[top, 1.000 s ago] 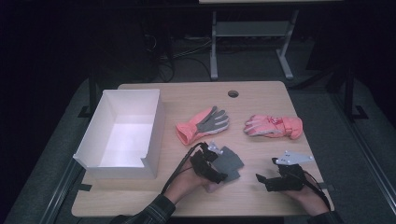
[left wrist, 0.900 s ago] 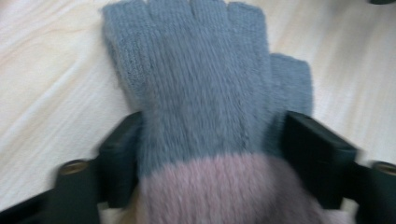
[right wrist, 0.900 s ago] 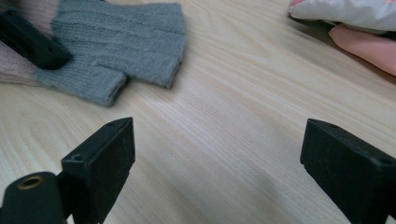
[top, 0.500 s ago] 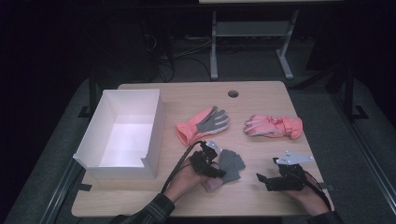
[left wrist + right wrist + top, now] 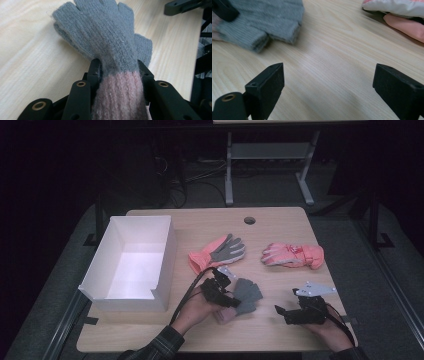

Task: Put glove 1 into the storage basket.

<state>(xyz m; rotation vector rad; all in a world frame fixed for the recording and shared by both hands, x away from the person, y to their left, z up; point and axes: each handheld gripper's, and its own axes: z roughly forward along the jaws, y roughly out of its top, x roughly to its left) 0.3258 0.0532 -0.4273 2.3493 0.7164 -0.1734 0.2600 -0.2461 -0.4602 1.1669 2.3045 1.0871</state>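
Knit glove (image 5: 110,47) between left tool (image 5: 120,75) jaws

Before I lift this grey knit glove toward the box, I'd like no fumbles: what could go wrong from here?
The left gripper pinches the grey knit glove only at the cuff edge, so the soft knit may slip out or stretch. Its loose fingers lie on the table and could drag. The white box has tall walls; a low carry might snag the dangling glove on the rim.
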